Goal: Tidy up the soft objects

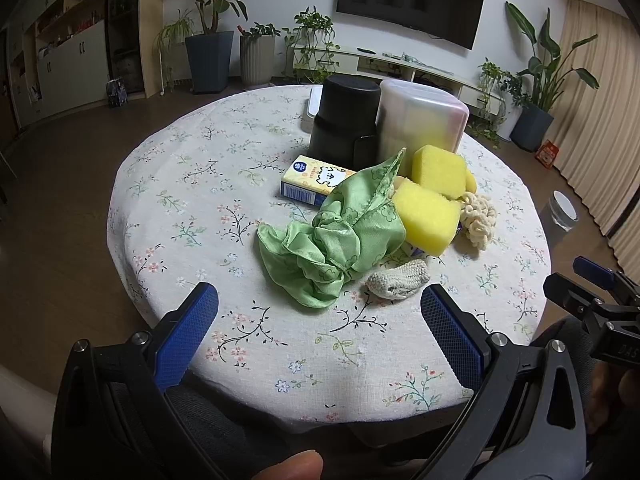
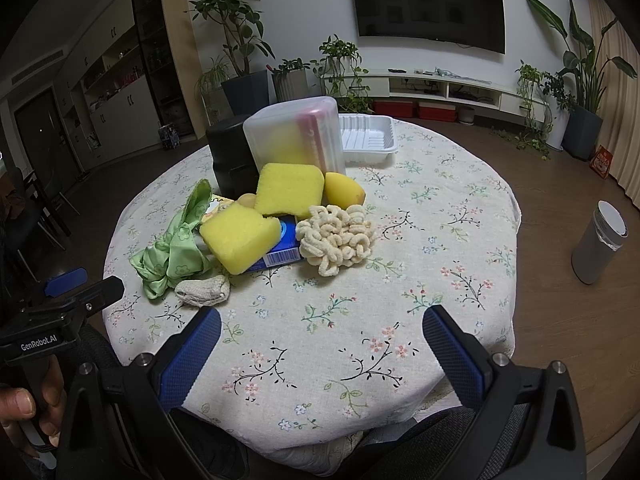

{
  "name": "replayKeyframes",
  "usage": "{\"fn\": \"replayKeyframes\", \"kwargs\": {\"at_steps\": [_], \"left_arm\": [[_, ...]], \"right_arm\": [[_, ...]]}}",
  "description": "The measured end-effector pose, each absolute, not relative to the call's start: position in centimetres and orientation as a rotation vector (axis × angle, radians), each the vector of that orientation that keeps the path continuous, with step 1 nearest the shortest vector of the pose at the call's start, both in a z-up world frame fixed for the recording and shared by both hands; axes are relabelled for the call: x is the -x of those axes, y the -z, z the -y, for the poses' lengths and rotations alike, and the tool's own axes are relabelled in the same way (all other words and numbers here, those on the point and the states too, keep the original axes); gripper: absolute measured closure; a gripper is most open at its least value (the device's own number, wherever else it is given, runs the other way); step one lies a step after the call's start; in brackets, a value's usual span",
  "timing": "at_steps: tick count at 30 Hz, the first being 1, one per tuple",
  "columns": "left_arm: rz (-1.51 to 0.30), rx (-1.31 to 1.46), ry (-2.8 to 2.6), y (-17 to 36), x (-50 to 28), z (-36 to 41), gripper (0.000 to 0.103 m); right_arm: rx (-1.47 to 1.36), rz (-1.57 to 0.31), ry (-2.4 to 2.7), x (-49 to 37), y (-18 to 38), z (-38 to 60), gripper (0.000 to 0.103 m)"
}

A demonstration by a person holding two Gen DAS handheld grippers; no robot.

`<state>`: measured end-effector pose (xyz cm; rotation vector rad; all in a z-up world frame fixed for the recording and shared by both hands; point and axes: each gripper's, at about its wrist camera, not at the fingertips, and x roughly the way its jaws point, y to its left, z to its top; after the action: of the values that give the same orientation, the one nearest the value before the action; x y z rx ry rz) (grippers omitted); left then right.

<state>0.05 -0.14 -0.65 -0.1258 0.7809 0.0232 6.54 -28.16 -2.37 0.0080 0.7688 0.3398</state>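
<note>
Two grippers poised over a heap of soft goods on a round table (image 2: 460,184), nothing yet picked up.

The left gripper (image 1: 320,312) and right gripper (image 2: 322,330) both hang at the near table edge with fingers spread wide and empty, apparently lined up for a first reach. The soft items sit bunched mid-table: a crumpled green cloth (image 1: 332,236) draped against two yellow sponges (image 2: 240,242), one propped on a blue tissue pack (image 2: 280,254); a cream chenille pad (image 2: 338,238) just beside them; a small grey knitted piece (image 1: 398,280) nearest the left fingers. Behind stand a black container (image 1: 344,120), a frosted plastic box (image 2: 296,136) that already seems to hold sponges, and a white tray (image 2: 370,138), likely destinations, so the sorting looks barely begun.
</note>
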Motion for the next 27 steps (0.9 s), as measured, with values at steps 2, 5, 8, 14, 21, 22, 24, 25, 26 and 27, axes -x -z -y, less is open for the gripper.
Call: {"fn": "replayKeyframes", "kwargs": {"at_steps": [2, 5, 8, 14, 21, 22, 24, 25, 26, 27], "left_arm": [[-0.782, 0.126, -0.024, 0.7, 0.0, 0.2, 0.000], [-0.784, 0.129, -0.024, 0.9, 0.1, 0.2, 0.000], [-0.795, 0.129, -0.011, 1.4, 0.2, 0.1, 0.000], [-0.812, 0.119, 0.020, 1.7, -0.3, -1.2, 0.000], [-0.842, 0.065, 0.085, 2.0, -2.8, -1.0, 0.001], [-0.852, 0.078, 0.105, 2.0, -3.2, -1.1, 0.001], [-0.872, 0.119, 0.144, 2.3, -4.1, -1.4, 0.001], [-0.878, 0.126, 0.156, 2.5, -4.5, -1.5, 0.001], [-0.885, 0.122, 0.158, 2.6, -4.9, -1.4, 0.001], [-0.889, 0.112, 0.151, 2.7, -5.2, -1.3, 0.001]], "right_arm": [[-0.008, -0.769, -0.340, -6.6, 2.4, 28.1, 0.000], [-0.008, -0.769, -0.339, -6.6, 2.4, 28.1, 0.000], [-0.009, -0.769, -0.340, -6.6, 2.4, 28.1, 0.000], [-0.013, -0.768, -0.349, -6.8, 3.0, 28.3, 0.000], [0.018, -0.793, -0.378, -9.7, 3.0, 27.5, 0.000], [0.017, -0.805, -0.375, -10.4, 3.1, 27.6, 0.000], [0.029, -0.827, -0.367, -12.0, 3.4, 27.5, 0.000], [0.036, -0.836, -0.364, -12.5, 3.6, 27.4, 0.002], [0.050, -0.854, -0.362, -13.4, 3.9, 27.2, 0.004], [0.062, -0.869, -0.362, -14.0, 4.2, 27.0, 0.005]]}}
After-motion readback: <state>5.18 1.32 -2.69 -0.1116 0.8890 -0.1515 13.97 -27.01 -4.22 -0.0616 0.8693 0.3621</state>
